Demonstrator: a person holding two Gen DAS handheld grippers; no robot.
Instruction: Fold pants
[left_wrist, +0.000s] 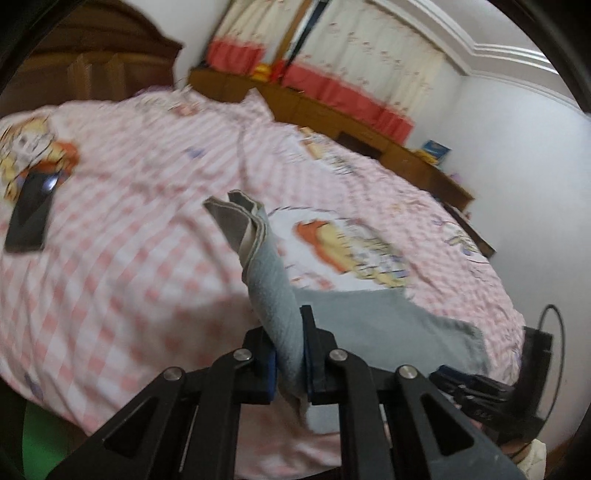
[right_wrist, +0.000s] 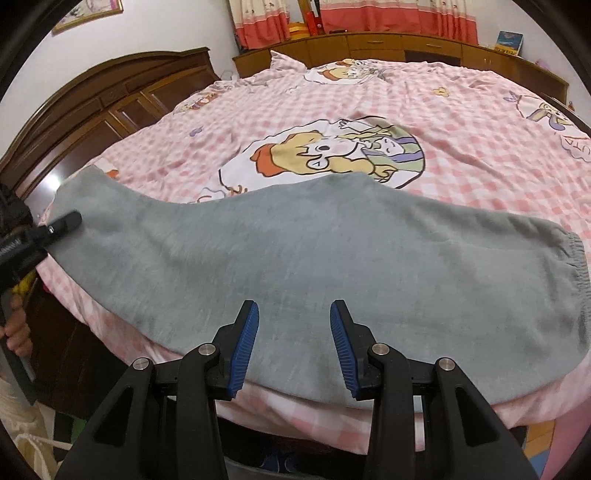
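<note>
Grey fleece pants (right_wrist: 314, 258), one pair, flat along bed (right_wrist: 461, 122) front edge; left gripper (left_wrist: 290, 354) jaws clamp hem, right gripper (right_wrist: 293, 343) jaws part-open, empty.

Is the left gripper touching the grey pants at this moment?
Touching. The left wrist view shows the left gripper with both blue pads pressed against a bunched fold of the grey pants, lifting it off the bed.

Soft, even indoor light, fairly bright, no hard shadows. Left wrist view is smeared with motion blur, the checked bedcover (left_wrist: 129, 221) worst. Right wrist view is much sharper, only a bit soft. A white glare spot sits on the wooden headboard (right_wrist: 51, 182). Both have fisheye bending and black corners.
</note>
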